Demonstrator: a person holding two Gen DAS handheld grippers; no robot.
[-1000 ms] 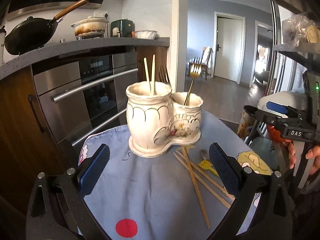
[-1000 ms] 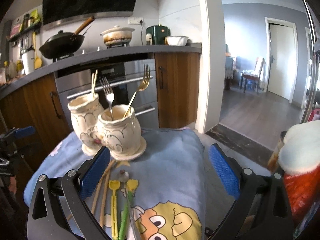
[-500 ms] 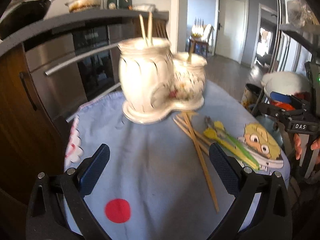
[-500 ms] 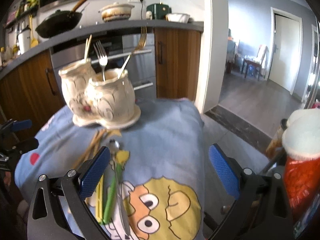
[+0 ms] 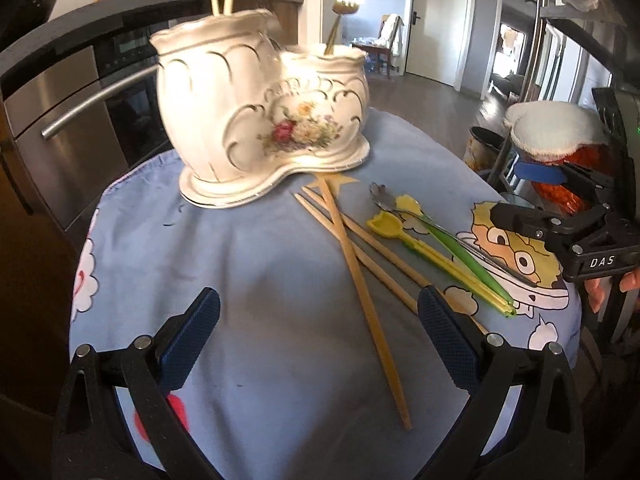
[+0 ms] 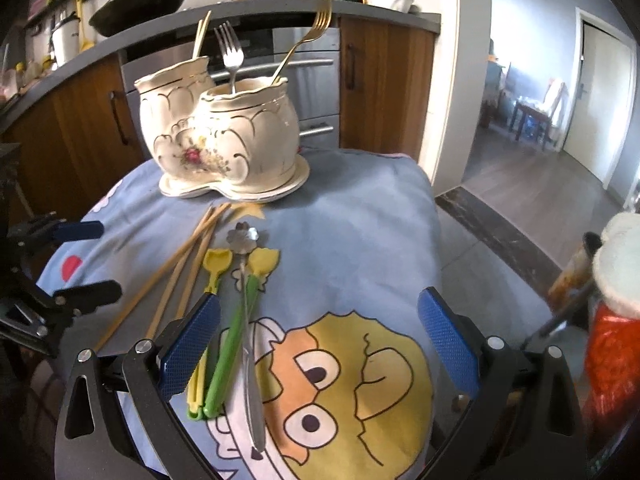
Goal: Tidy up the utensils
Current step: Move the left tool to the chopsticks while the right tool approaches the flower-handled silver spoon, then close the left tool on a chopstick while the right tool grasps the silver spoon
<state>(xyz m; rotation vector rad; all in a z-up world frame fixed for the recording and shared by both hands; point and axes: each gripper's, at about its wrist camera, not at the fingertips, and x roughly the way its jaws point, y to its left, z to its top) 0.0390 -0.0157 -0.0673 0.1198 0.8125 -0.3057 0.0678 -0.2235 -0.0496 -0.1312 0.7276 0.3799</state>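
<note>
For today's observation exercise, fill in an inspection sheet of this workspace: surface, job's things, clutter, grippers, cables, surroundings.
Surface: blue cartoon cloth covers the table.
Job's things: ceramic holder holds two forks and chopsticks; loose chopsticks, metal spoon, yellow spoon and green-handled spoon lie on the cloth.
Clutter: nothing seen.
Grippers: left gripper and right gripper open, empty.
Cables: nothing seen.
Surroundings: oven, counter with wok.

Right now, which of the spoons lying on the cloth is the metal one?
The metal spoon with the flower-shaped bowl, lying rightmost in the right wrist view. Beside it are the green-handled spoon and the all-yellow spoon, both plastic-looking with yellow heads.
</note>
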